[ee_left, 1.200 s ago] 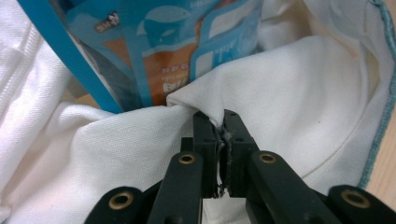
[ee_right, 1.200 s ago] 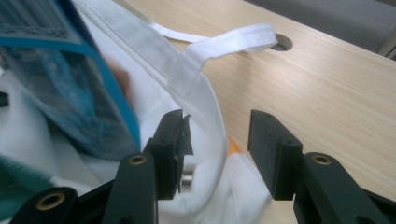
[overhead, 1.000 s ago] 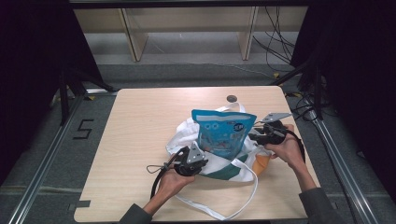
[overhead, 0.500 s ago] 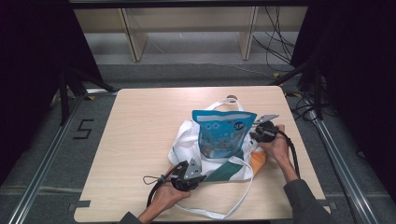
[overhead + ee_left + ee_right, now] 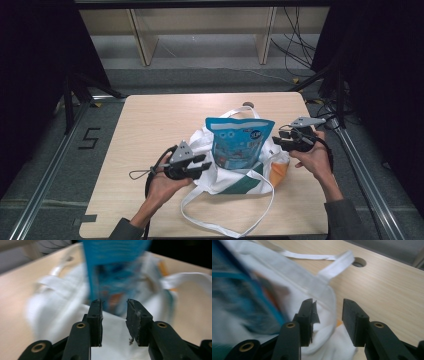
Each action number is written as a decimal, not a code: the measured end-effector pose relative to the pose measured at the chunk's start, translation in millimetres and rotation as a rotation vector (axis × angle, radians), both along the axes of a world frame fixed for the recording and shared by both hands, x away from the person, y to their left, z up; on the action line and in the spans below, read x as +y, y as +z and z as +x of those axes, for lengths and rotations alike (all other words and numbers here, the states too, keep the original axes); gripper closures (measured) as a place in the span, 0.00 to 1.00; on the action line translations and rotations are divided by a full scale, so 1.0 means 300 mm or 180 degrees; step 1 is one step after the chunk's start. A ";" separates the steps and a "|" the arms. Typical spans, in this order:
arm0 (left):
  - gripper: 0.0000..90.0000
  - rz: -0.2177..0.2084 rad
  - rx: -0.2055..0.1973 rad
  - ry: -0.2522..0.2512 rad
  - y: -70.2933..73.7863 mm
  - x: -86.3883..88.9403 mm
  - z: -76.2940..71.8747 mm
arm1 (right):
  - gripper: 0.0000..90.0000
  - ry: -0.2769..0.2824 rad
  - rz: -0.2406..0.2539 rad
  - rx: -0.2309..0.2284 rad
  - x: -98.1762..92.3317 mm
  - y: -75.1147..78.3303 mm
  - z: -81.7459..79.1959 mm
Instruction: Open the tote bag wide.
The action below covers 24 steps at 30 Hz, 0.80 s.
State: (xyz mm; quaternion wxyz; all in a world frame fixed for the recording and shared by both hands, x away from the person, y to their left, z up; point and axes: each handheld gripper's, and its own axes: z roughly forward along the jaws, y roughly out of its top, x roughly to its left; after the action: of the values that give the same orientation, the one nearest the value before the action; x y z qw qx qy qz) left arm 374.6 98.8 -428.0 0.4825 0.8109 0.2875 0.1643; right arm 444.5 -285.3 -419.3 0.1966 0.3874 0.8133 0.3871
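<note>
A white tote bag with green and orange patches lies crumpled mid-table. A blue snack pouch stands upright in its mouth. My left gripper sits at the bag's left edge, pointing right. In the left gripper view it is open over white bag cloth, the blurred pouch just ahead. My right gripper is at the bag's right rim. In the right gripper view it is open, the white rim running just beyond its tips and the pouch to the left.
One long strap loops toward the table's near edge; another arcs behind the pouch by a round hole in the wooden table. Metal rails flank the table. Wooden shelf legs stand beyond it.
My left gripper drew back toward the near edge, then came forward to the bag's left edge. The rear strap rose behind the pouch. The right gripper barely moved.
</note>
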 end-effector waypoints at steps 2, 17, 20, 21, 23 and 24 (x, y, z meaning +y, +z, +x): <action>0.69 0.0295 -0.0104 0.0120 0.002 0.000 0.044 | 0.68 0.0031 0.0049 0.0055 0.005 0.008 -0.023; 0.62 0.0795 -0.0037 0.0167 -0.096 -0.067 0.241 | 0.62 0.1033 0.0127 0.0157 0.196 0.007 -0.228; 0.63 0.0758 -0.0015 0.0227 -0.096 -0.070 0.255 | 0.60 0.1186 0.0031 0.0170 0.248 -0.021 -0.231; 0.65 0.0674 -0.0014 0.0232 -0.094 -0.075 0.267 | 0.57 0.1254 -0.0017 0.0189 0.284 -0.049 -0.228; 0.69 0.0653 -0.0030 0.0223 -0.094 -0.078 0.273 | 0.55 0.1272 -0.0060 0.0214 0.297 -0.058 -0.226; 0.69 0.0637 -0.0017 0.0221 -0.095 -0.083 0.277 | 0.54 0.1278 -0.0097 0.0207 0.312 -0.070 -0.224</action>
State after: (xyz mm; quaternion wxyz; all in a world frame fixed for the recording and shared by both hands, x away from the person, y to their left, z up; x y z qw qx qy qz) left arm 457.6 73.9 -456.4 0.3939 0.8441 0.2964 0.2110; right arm 377.3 -191.6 -440.3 0.0950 0.2267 0.8859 0.3934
